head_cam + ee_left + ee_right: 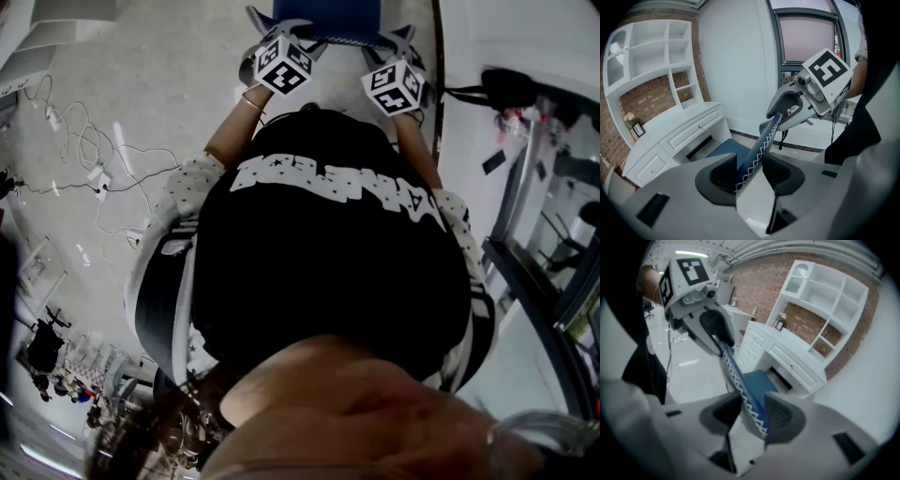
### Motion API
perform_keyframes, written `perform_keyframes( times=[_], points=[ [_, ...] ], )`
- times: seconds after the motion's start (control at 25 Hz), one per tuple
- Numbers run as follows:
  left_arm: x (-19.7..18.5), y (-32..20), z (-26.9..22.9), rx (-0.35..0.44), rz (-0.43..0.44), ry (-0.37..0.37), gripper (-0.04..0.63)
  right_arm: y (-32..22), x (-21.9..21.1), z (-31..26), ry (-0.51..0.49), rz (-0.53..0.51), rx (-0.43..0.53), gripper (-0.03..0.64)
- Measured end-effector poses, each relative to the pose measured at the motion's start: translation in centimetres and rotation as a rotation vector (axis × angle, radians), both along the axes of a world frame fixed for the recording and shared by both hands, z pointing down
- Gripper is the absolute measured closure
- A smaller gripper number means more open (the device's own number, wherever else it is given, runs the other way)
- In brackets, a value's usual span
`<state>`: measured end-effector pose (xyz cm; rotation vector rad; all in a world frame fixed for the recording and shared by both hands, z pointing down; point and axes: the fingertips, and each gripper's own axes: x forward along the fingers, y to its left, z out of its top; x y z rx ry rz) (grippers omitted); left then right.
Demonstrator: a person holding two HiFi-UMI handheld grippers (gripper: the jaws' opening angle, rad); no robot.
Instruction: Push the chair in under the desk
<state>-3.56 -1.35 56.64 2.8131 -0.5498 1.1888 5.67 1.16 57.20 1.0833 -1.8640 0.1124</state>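
Left gripper (750, 169): clamped on the blue backrest (759, 143), at its top edge.
Right gripper (754, 416): gripping the same edge.
Seat (723, 149): facing the desk (689, 126) opening, not yet under.
Remaining: likely the whole push.

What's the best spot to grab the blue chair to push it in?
Probably the top edge of the chair back, from behind, away from the desk. That stitched edge is slim enough for jaws, and the seat faces the desk. The left gripper and right gripper clamp it there.
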Motion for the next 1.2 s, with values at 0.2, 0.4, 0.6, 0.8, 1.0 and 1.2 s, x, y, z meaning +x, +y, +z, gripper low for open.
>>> perform_keyframes(
  times=[0.2,0.4,0.6,0.8,1.0,1.2],
  points=[
    [0.0,-0.8,0.0,0.001,0.008,0.001,0.396,-0.7,0.0,0.0,-0.007,0.013,0.001,0.449],
    [0.3,-1.5,0.1,-0.001,0.011,-0.002,0.396,-1.5,0.3,0.2,-0.016,0.009,-0.003,0.445],
    [0.6,-1.8,0.2,-0.015,0.008,-0.006,0.396,-1.9,0.6,0.4,-0.03,0.003,-0.008,0.443],
    [1.0,-2.6,0.0,0.001,0.007,-0.004,0.396,-2.8,1.0,0.2,-0.029,0.001,0.0,0.442],
    [1.8,-3.7,-0.3,0.023,0.004,0.007,0.396,-3.9,1.7,0.1,-0.021,0.008,0.006,0.443],
    [3.3,-6.2,0.0,0.024,-0.006,0.009,0.4,-6.5,3.3,0.5,-0.013,0.002,-0.008,0.445]
  ],
)
